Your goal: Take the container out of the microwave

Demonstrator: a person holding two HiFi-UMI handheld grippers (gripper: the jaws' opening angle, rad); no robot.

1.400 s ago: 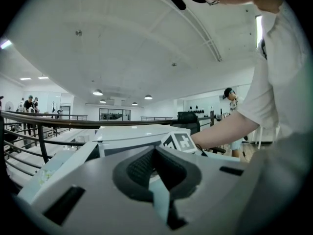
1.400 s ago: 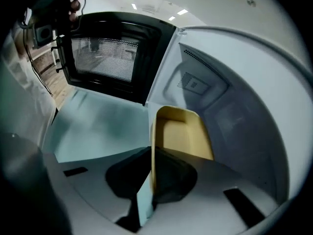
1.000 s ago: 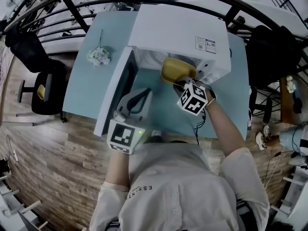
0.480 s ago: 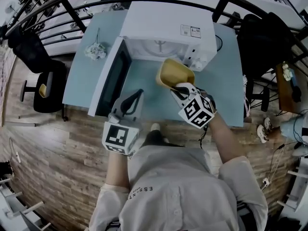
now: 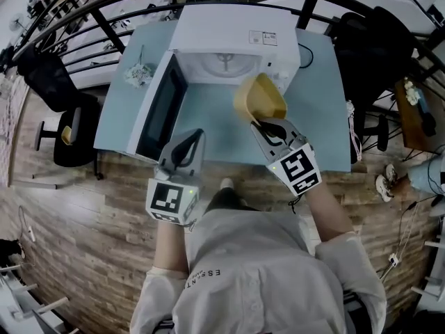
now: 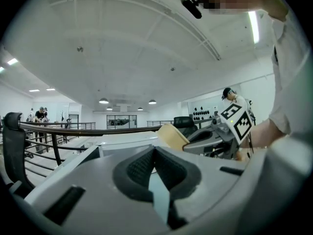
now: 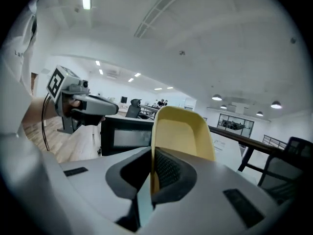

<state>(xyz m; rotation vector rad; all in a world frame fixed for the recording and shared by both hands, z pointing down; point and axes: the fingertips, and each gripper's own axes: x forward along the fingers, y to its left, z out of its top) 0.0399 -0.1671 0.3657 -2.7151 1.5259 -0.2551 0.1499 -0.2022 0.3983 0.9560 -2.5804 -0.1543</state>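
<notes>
Compared with one second earlier, the container (image 5: 259, 101) has cleared the mouth of the microwave (image 5: 229, 37) and now hangs tilted above the table (image 5: 115, 117) at centre right, its rim clamped between the jaws of the right gripper (image 5: 263, 125). It is a yellow, open-topped tub. The left gripper (image 5: 196, 136), jaws closed on themselves, sits lower left near the open door (image 5: 158, 110), with bare tabletop between door and container.

Mustard yellow, that container (image 5: 259, 101), plain all over. Your right gripper (image 5: 259, 125) is grey with black pads, your left gripper (image 5: 195, 138) the same, and black-and-white squares pattern both marker cubes. The microwave (image 5: 236, 37) is white, its door (image 5: 158, 110) dark-windowed. The desk (image 5: 208, 127) is pale blue, with a white-and-green bunch (image 5: 139, 74) near its far left corner.
</notes>
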